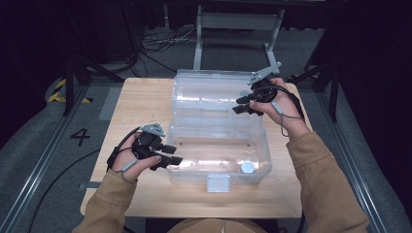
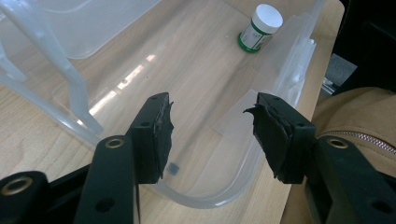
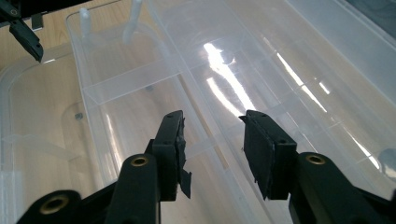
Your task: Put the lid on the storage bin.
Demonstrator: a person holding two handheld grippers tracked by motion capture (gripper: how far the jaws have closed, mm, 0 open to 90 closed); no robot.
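Plastic box (image 1: 218, 131), clear, lid open, middle of wooden surface (image 1: 141, 97); small white-capped bottle (image 1: 248, 168) inside near front edge. Left tongs (image 1: 176, 156) spread at box's left wall; right tongs (image 1: 241, 103) spread over lid, pinching nothing.

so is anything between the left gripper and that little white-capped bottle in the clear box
Yes. The left gripper sits outside the clear plastic box, so the box's near wall stands between its open jaws and the small white-capped, green-banded bottle in the far corner.
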